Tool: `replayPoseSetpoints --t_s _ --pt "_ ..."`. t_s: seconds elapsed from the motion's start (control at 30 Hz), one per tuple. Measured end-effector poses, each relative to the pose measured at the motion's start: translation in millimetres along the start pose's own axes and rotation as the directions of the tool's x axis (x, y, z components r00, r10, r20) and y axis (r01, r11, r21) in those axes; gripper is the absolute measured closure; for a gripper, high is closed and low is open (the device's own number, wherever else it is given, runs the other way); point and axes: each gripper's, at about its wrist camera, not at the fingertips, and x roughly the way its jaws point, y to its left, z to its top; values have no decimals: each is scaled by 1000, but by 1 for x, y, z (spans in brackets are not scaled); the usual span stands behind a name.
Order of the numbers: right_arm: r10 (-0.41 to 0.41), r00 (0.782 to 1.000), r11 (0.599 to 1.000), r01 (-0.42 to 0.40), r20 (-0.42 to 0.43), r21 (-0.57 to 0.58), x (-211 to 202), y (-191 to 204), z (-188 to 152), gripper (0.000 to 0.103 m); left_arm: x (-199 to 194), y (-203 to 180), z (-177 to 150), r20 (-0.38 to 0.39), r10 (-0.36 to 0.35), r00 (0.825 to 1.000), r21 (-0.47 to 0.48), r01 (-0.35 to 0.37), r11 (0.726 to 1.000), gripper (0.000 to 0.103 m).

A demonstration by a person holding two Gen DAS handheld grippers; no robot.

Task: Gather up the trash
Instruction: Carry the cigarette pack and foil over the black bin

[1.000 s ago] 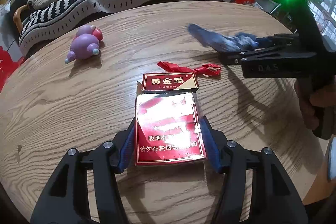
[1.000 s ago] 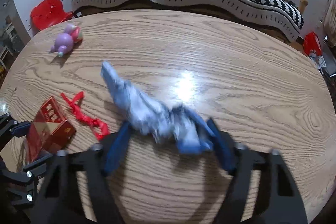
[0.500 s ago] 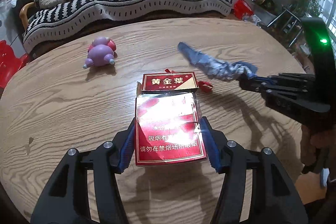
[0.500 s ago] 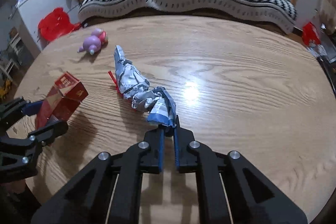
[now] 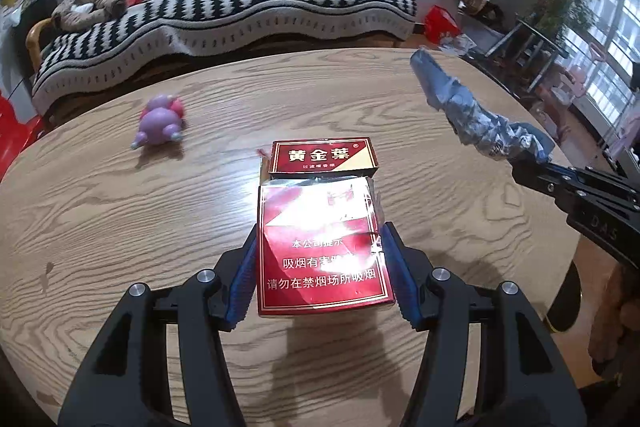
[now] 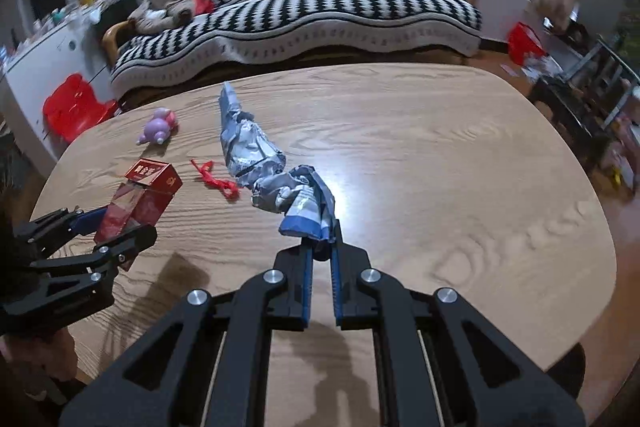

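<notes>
Wooden table [image 6: 440,155]: left gripper [image 5: 320,275] clamps light, crushable cigarette pack [image 5: 324,247] by its sides, right gripper [image 6: 320,251] pinches limp crumpled wrapper [image 6: 256,155] by its end.

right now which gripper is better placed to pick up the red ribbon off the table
Neither is free: the left gripper holds the cigarette pack, the right gripper the crumpled wrapper. Once emptied, the left looks slightly better placed, since the red ribbon lies just beyond its pack.
</notes>
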Motion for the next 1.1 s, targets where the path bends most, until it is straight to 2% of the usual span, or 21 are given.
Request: replayPoseSetpoints --t_s 0.3,0.53,0.83,1.1 --pt "-85 996 991 83 14 102 -42 -69 -32 94 5 -77 -2 -5 -62 998 120 63 991 46" --pt "-157 988 962 151 8 226 -80 -147 -70 94 11 -155 -5 -22 -149 989 205 151 967 46" --pt "-264 965 885 240 4 399 -139 -233 -133 94 11 -261 -18 -57 -289 956 306 292 906 46" --pt "-348 936 783 323 -56 532 -177 -287 -188 94 19 -344 -41 -123 -390 912 376 407 833 46"
